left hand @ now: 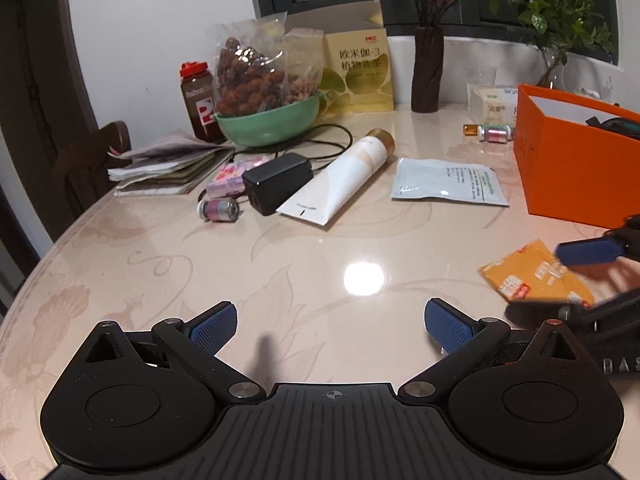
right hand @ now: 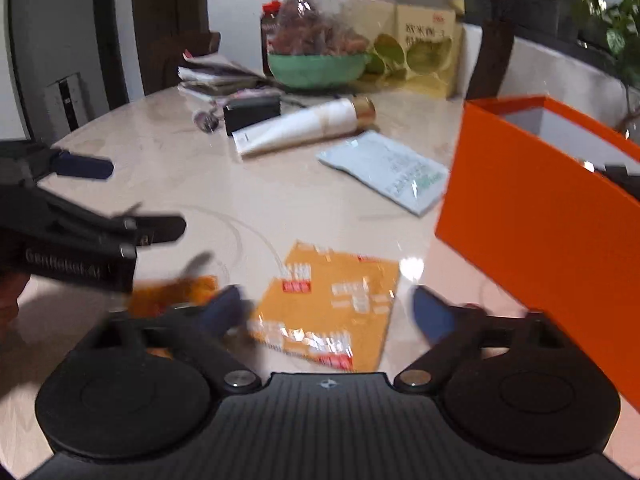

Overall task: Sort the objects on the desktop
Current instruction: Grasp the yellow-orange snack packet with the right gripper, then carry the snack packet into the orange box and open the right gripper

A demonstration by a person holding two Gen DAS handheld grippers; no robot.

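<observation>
"PKC" heads the yellow box [left hand: 360,72] far ahead of the left gripper [left hand: 330,322], tilted down, jaws wide, empty. Right gripper [right hand: 329,312] angles down, jaws apart over the orange sachet [right hand: 332,304], orange bin [right hand: 552,208] right

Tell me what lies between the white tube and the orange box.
A pale blue packet lies flat on the table between the white tube and the orange box, clearest in the left wrist view.

orange packet [right hand: 334,306]: lay flat on the table, shiny, with red and white marks
white tube [left hand: 344,172]: lay on its side, gold cap at the far end
pale blue packet [left hand: 448,180]: lay flat, just beside the box
orange box [left hand: 576,164]: stood open, white inside
black charger [left hand: 276,182]: touched the tube
</observation>
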